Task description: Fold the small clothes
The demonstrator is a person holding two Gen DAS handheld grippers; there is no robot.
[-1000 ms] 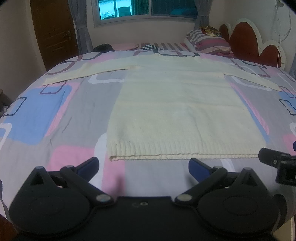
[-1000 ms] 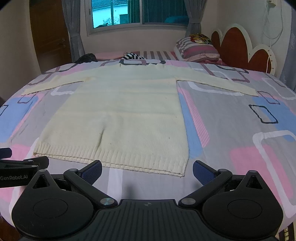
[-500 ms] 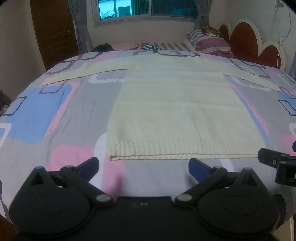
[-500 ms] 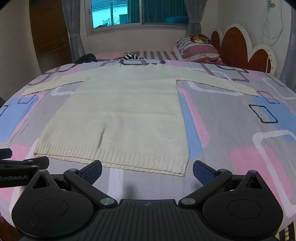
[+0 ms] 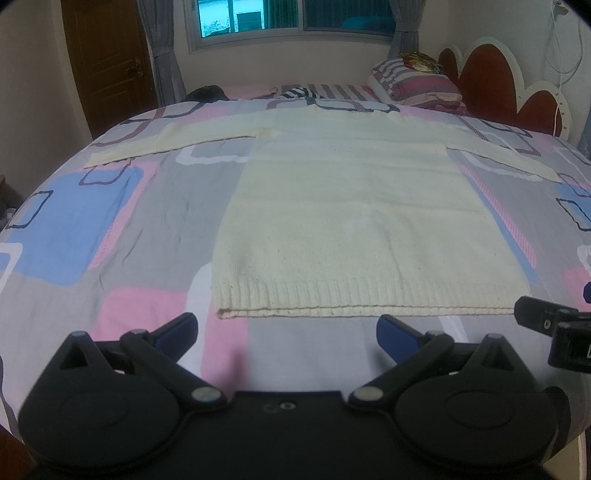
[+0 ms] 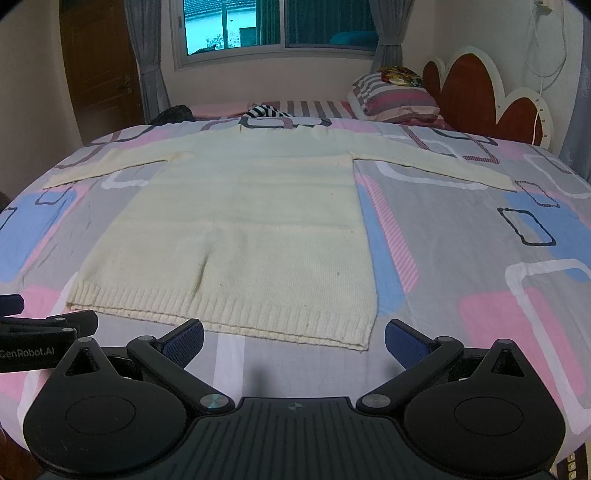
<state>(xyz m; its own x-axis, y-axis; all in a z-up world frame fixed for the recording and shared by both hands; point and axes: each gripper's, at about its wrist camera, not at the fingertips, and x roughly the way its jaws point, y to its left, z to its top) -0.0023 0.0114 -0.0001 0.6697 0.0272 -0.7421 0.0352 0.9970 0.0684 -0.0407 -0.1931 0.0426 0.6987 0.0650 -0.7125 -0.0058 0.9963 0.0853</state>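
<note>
A cream knit sweater [image 5: 354, 221] lies flat on the bed, sleeves spread left and right, ribbed hem nearest me. It also shows in the right wrist view [image 6: 243, 236]. My left gripper [image 5: 286, 334] is open and empty, just short of the hem's left half. My right gripper [image 6: 293, 341] is open and empty, just short of the hem's right corner. The right gripper's tip shows at the right edge of the left wrist view [image 5: 546, 319]. The left gripper's tip shows at the left edge of the right wrist view [image 6: 48, 325].
The bed has a patterned sheet [image 5: 92, 229] in grey, pink and blue. Striped pillows [image 5: 417, 85] and a red-and-white headboard [image 5: 509, 92] are at the far right. A wooden door [image 5: 107, 59] and a window [image 5: 288, 18] are behind.
</note>
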